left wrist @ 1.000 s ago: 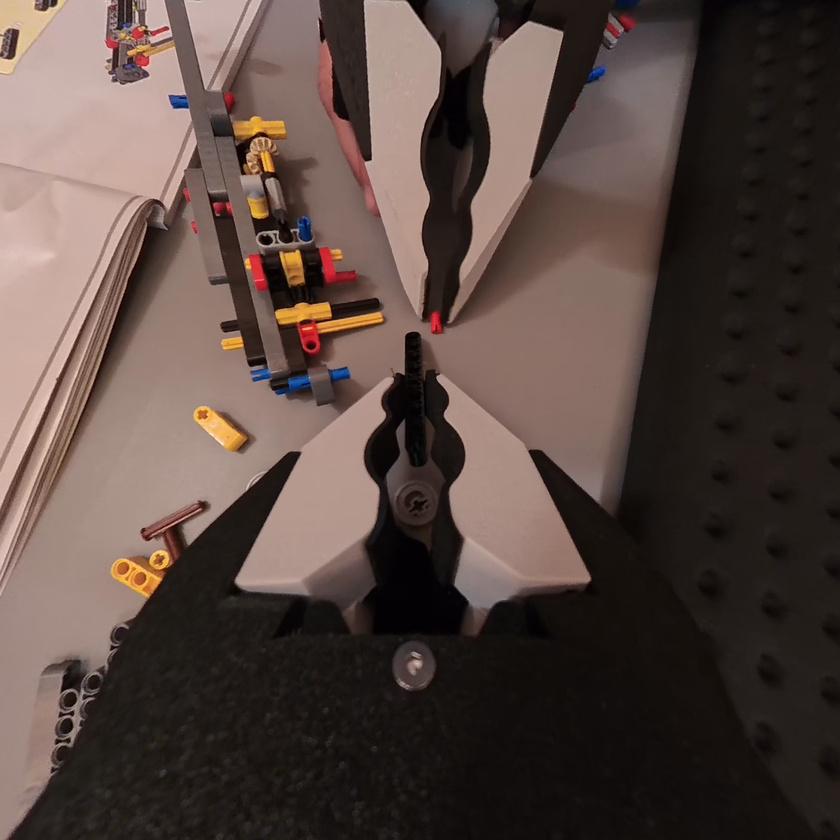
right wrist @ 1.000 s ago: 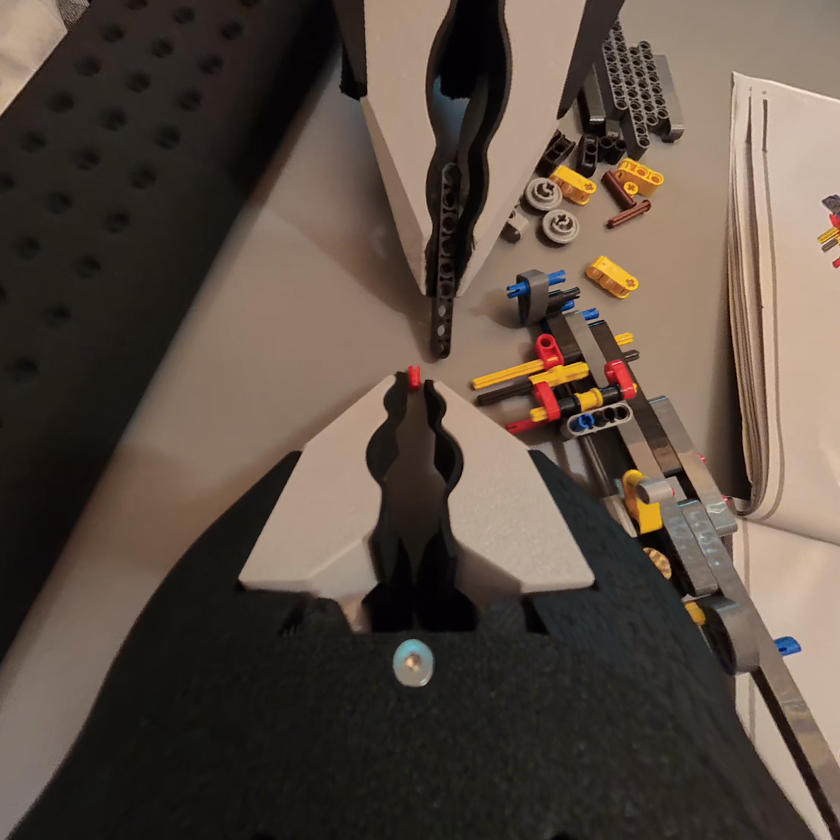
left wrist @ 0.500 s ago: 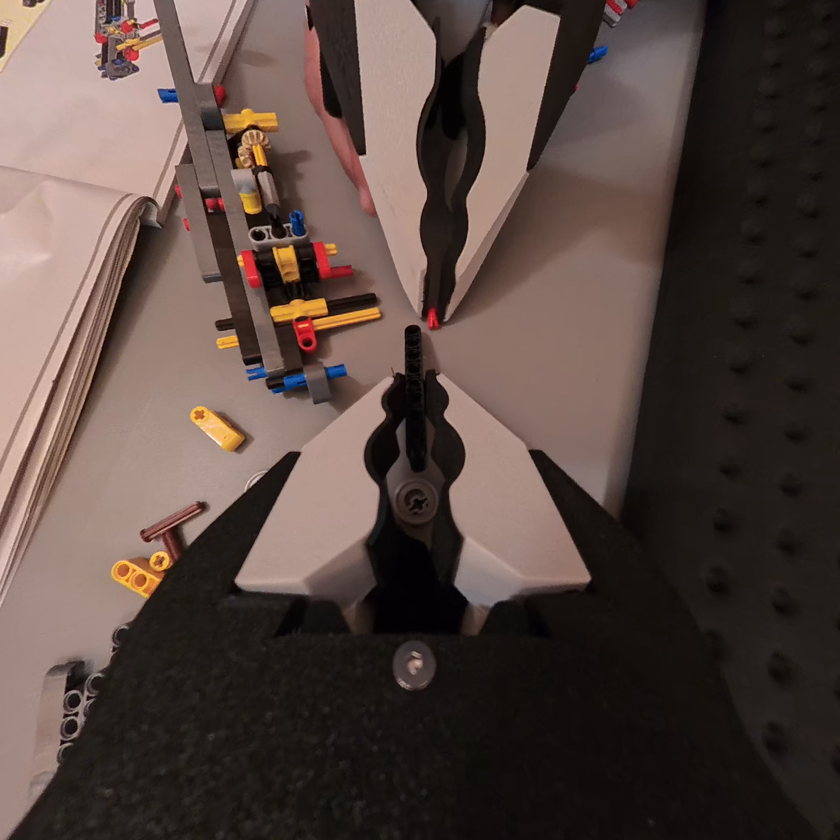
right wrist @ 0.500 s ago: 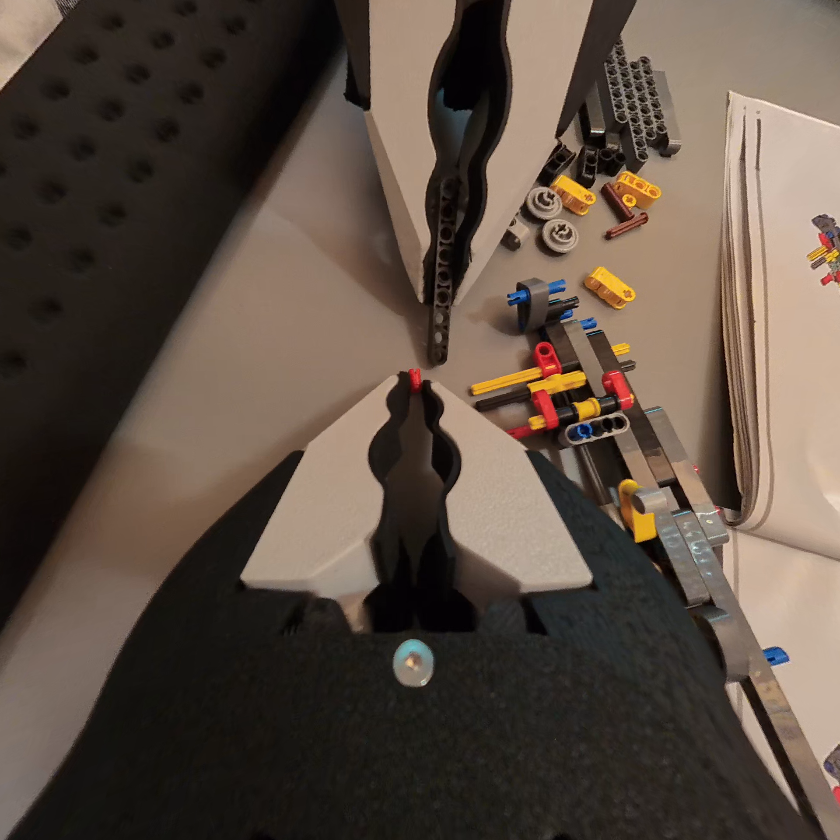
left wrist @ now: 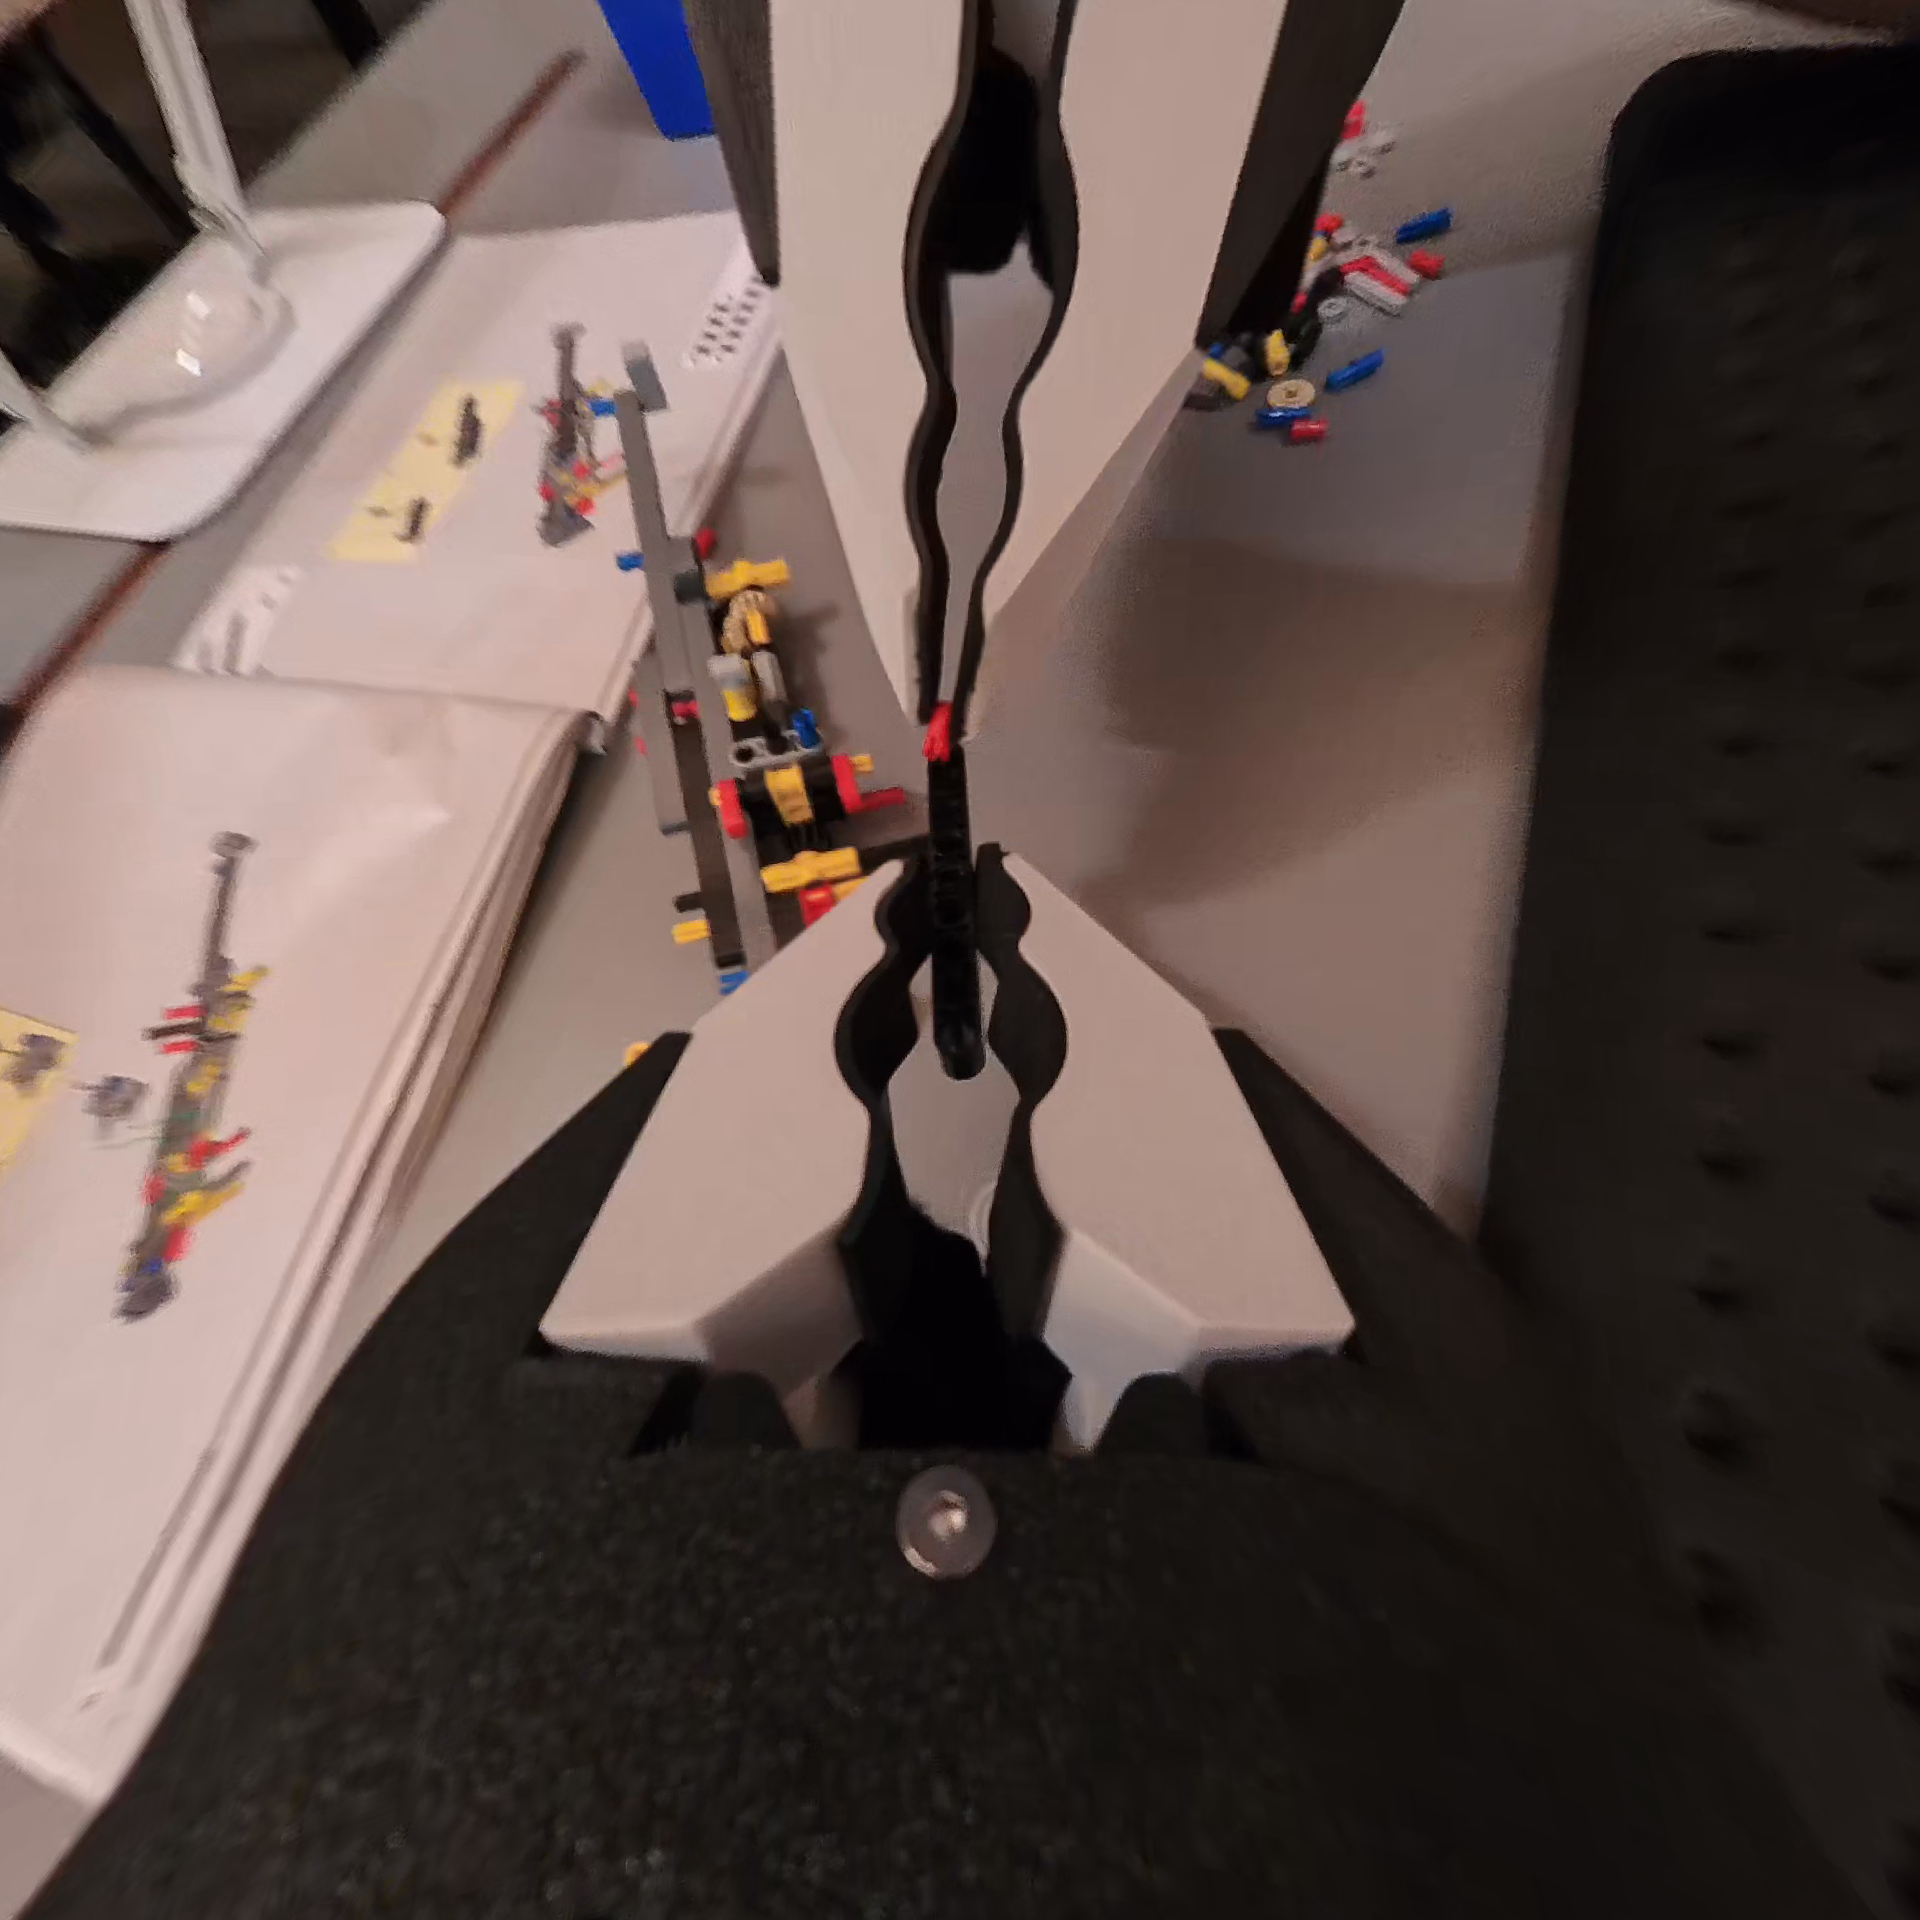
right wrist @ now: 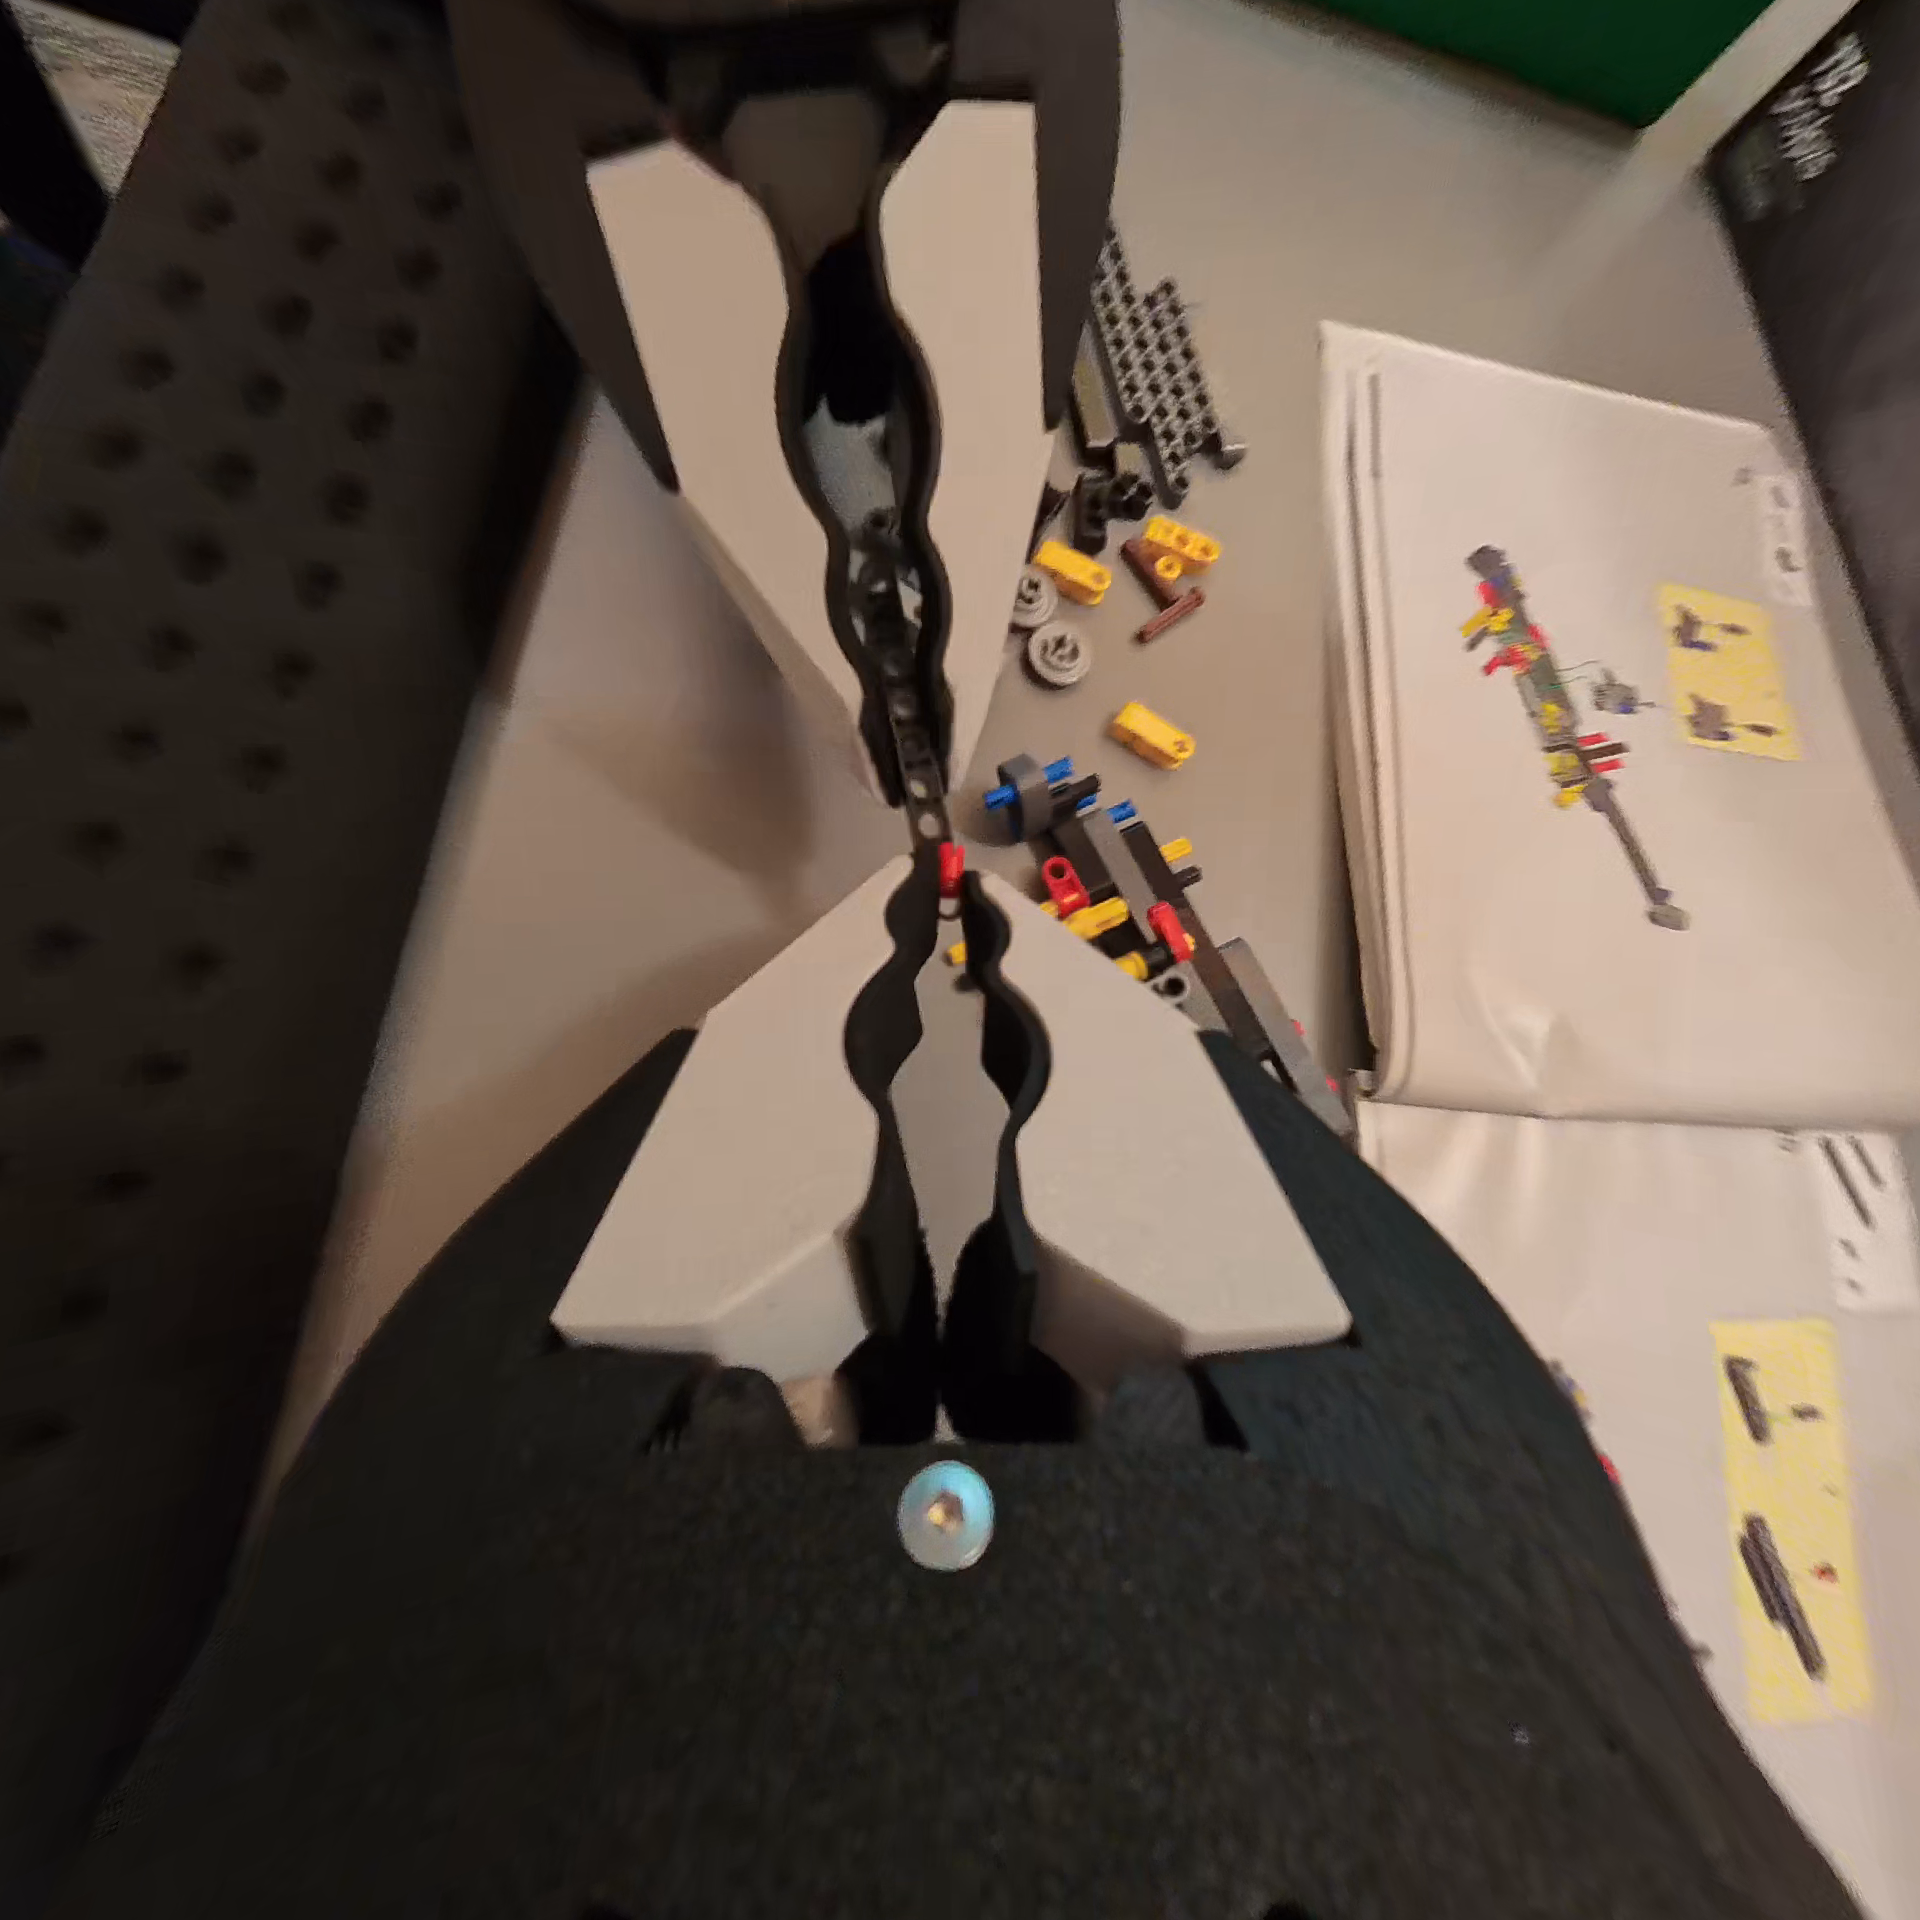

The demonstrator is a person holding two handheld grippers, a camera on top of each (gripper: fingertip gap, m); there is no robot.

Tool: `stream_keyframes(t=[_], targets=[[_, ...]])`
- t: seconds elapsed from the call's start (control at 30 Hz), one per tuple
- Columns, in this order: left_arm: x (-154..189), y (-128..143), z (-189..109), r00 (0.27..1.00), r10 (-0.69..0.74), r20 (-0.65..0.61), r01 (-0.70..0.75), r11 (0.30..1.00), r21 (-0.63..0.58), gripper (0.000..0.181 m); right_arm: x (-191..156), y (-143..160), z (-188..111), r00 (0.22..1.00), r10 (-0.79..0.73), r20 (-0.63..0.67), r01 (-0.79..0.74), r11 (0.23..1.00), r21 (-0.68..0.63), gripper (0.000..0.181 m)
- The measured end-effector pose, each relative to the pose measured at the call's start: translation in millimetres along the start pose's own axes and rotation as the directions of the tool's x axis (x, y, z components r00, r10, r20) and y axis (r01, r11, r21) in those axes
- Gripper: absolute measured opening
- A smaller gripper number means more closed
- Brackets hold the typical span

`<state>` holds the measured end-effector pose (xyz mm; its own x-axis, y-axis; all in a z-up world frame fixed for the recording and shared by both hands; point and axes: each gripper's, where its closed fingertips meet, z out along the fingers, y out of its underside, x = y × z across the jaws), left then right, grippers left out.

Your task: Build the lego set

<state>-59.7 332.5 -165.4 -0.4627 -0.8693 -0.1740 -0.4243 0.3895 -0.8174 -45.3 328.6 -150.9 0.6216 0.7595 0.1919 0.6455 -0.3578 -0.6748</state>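
Above bare grey table [left wrist: 1299,665], left tongs [left wrist: 948,868] clamp black beam [left wrist: 951,935], right tongs [right wrist: 940,883] red pin [right wrist: 948,868], tips touching.

Bare grey table [left wrist: 1299,665] right; half-built model [left wrist: 727,769] crowds left.

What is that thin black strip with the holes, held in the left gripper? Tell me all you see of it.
The black beam is a thin, straight strip of what looks like plastic, with a row of round holes along its length. The left gripper is shut on it, so its far end sticks out past the fingertips, raised above the grey table. That end meets the small red pin pinched in the right gripper.
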Motion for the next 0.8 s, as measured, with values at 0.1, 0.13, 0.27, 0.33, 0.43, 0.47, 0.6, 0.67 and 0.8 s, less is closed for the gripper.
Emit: stream_keyframes(t=[0.1,0.13,0.27,0.33,0.43,0.47,0.6,0.67,0.8], targets=[[-5,-4,-2,0.989,0.106,0.100,-0.107,0.994,-0.002,0.006,0,-8,-5,0.995,0.057,-0.086,-0.060,0.997,-0.040,0.003],[-5,-6,-2,0.985,0.127,0.116,-0.128,0.992,-0.003,0.006,-3,-6,-3,0.992,0.072,-0.103,-0.079,0.995,-0.062,0.003],[3,-6,0,0.978,0.176,0.110,-0.176,0.984,-0.011,0.006,-7,2,1,0.972,0.078,-0.222,-0.099,0.992,-0.084,0.003],[8,-7,0,0.984,0.160,0.079,-0.160,0.987,-0.002,0.006,-12,1,1,0.966,0.119,-0.230,-0.129,0.991,-0.032,0.003],[11,-11,-2,0.994,0.100,0.034,-0.101,0.994,0.030,0.006,-16,-3,-1,0.957,0.200,-0.212,-0.191,0.980,0.061,0.003],[11,-13,-3,0.997,0.077,0.017,-0.077,0.996,0.045,0.006,-16,-4,-2,0.953,0.224,-0.204,-0.208,0.973,0.095,0.003],[13,-22,-10,0.998,-0.021,-0.064,0.029,0.993,0.118,0.006,-18,-12,-7,0.943,0.298,-0.150,-0.265,0.942,0.204,0.003],[14,-26,-13,0.995,-0.046,-0.092,0.059,0.988,0.142,0.006,-19,-13,-6,0.936,0.334,-0.115,-0.300,0.923,0.243,0.003],[22,-43,-23,0.974,-0.109,-0.201,0.155,0.960,0.231,0.006,-27,-10,4,0.926,0.376,-0.038,-0.352,0.894,0.278,0.003]])
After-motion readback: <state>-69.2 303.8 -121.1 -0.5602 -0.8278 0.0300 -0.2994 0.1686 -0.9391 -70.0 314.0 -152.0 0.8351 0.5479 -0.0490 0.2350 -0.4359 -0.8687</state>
